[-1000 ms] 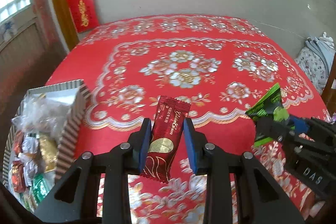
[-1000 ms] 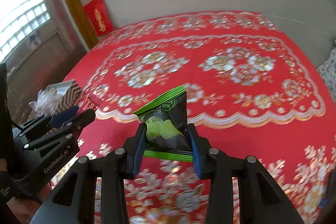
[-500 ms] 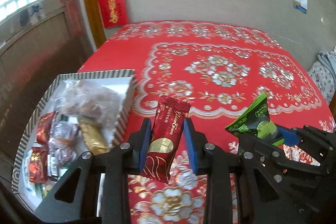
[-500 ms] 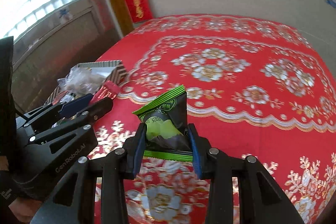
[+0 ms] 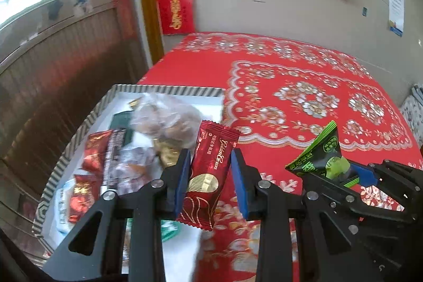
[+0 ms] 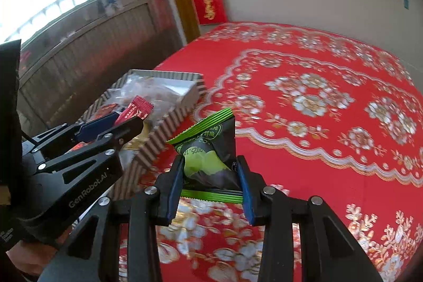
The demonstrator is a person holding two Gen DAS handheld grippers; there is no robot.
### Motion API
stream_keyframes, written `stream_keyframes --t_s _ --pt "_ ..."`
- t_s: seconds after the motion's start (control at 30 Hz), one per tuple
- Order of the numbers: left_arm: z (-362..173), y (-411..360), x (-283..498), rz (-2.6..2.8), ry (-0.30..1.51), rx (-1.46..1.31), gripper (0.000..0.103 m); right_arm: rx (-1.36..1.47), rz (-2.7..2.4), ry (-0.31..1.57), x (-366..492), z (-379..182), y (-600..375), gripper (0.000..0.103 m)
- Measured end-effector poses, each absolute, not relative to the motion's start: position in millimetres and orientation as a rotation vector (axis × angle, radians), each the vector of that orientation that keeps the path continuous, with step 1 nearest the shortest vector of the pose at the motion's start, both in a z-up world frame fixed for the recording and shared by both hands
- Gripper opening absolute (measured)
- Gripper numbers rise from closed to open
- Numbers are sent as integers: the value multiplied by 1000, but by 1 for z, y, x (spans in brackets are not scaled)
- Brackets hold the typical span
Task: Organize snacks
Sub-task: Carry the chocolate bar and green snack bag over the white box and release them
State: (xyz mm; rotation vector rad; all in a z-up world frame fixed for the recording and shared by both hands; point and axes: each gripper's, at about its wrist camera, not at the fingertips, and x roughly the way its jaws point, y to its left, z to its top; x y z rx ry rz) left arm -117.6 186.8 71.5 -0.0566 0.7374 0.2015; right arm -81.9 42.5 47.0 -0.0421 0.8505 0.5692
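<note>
My left gripper (image 5: 210,165) is shut on a dark red snack bar (image 5: 210,171) with gold lettering, held upright over the right edge of a striped box (image 5: 169,90). The box holds several wrapped snacks and a clear bag. To its right, my right gripper (image 5: 343,171) grips a black and green snack packet (image 5: 318,155). In the right wrist view, the right gripper (image 6: 211,173) is shut on that green packet (image 6: 208,147), just right of the striped box (image 6: 158,139). There the left gripper (image 6: 116,123) holds the red bar (image 6: 136,110) above the box.
A red tablecloth with white and gold flowers (image 5: 304,102) covers the table and stretches right and far. The box sits at the table's left edge, beside a dark wood-panelled wall (image 5: 58,65) and window. A person's hand (image 6: 29,255) holds the left gripper.
Both grippers have swung left together, each keeping its snack. The striped box has come from the left border to lie right under and beside the left gripper.
</note>
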Motion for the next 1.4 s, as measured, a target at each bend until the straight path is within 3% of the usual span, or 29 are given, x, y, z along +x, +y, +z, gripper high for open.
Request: stream_keyframes --t_s 1.0,1.4 --pt "41 326 -169 456 781 -200 34 -201 800 919 -102 30 178 39" --pt "29 331 -167 474 804 -196 35 -211 844 966 -102 15 192 39"
